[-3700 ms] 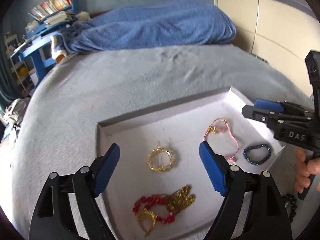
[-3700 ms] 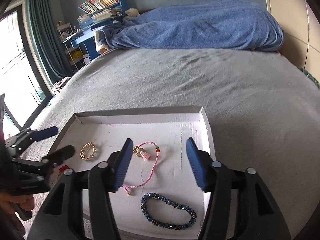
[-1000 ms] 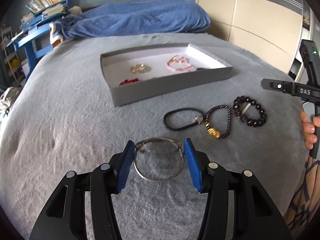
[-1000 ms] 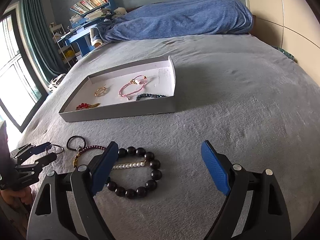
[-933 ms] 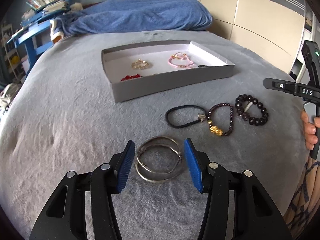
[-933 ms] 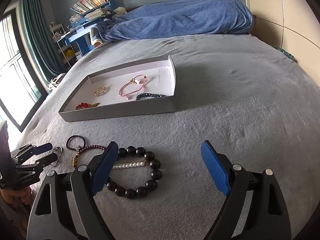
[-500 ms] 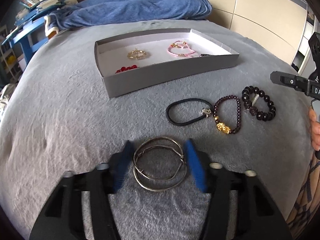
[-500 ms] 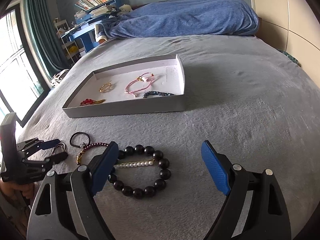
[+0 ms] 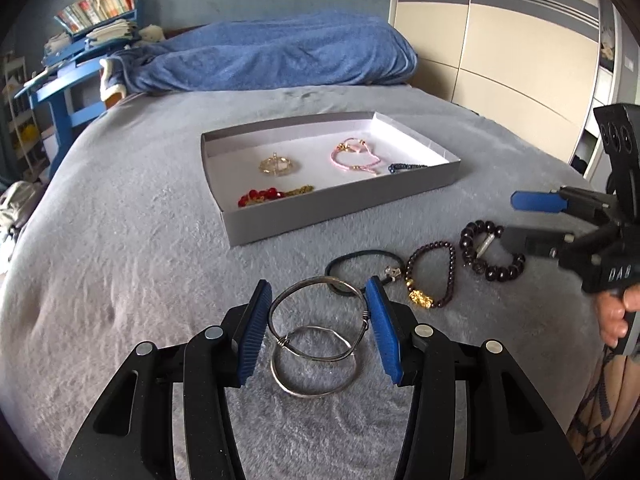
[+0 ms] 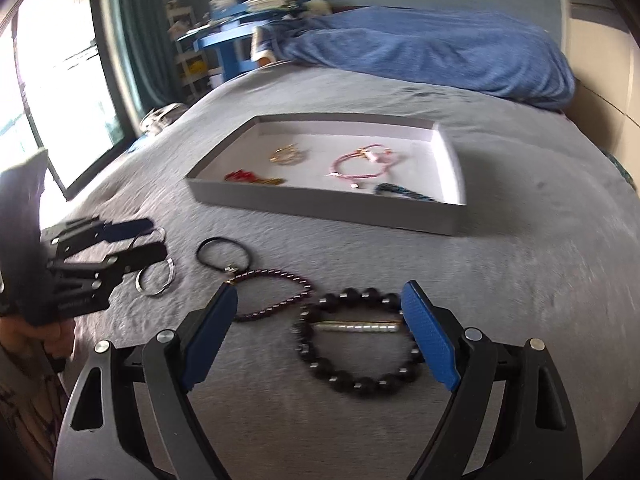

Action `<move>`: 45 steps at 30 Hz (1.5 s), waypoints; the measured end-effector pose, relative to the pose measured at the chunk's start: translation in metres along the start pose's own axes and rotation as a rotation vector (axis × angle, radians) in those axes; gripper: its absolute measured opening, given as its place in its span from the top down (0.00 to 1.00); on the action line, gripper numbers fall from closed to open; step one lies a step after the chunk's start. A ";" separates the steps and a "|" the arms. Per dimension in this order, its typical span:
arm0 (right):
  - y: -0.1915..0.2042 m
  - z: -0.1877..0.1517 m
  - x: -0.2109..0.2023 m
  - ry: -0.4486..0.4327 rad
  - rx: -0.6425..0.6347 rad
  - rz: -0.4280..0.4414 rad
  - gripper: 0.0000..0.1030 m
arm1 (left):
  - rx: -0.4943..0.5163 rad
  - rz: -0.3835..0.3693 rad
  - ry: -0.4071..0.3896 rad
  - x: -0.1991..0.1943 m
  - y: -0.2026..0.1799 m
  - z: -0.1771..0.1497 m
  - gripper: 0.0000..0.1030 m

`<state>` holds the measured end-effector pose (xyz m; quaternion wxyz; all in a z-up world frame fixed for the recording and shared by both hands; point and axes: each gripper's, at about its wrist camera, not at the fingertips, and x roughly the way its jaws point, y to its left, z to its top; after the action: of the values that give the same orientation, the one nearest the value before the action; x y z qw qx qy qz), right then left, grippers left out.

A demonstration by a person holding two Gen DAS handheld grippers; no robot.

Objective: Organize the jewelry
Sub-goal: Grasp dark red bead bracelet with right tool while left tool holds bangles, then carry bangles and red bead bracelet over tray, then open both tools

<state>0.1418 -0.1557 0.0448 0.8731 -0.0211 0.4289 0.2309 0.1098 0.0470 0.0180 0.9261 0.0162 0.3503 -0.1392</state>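
Note:
A grey tray [image 9: 340, 216] on the grey bed holds a gold ring piece [image 9: 278, 165], a pink cord bracelet [image 9: 354, 156], a blue bead bracelet [image 9: 406, 167] and a red-and-gold piece [image 9: 272, 195]. In front of it lie two silver bangles [image 9: 316, 344], a black hair tie [image 9: 362, 266], a dark red bead bracelet [image 9: 434, 274] and a black bead bracelet [image 10: 358, 342]. My left gripper [image 9: 318, 324] has its blue pads against the sides of the upper silver bangle, which tilts up off the other. My right gripper [image 10: 318, 336] is open, low around the black bead bracelet.
A blue blanket [image 9: 272, 60] is heaped at the bed's far end. A blue shelf with books [image 9: 80, 40] stands at the far left. Cream wardrobe doors [image 9: 500, 60] are on the right and a window [image 10: 52, 92] on the left.
My left gripper has come forward and closed on the upper silver bangle, lifting it off the lower one. My right gripper has swung left and down over the black bead bracelet.

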 end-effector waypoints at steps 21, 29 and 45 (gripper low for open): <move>0.021 0.003 0.067 0.158 -0.117 -0.060 0.72 | -0.059 -0.001 0.018 0.001 0.010 -0.007 0.51; 0.013 0.008 0.057 0.125 -0.053 0.009 0.94 | -0.056 -0.009 0.014 0.000 0.007 -0.005 0.51; -0.027 0.051 -0.007 -0.161 0.147 0.119 0.94 | -0.009 -0.012 -0.018 0.004 -0.001 0.023 0.51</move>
<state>0.1871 -0.1704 0.0777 0.8888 0.0869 0.3734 0.2510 0.1269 0.0426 0.0329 0.9285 0.0085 0.3425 -0.1433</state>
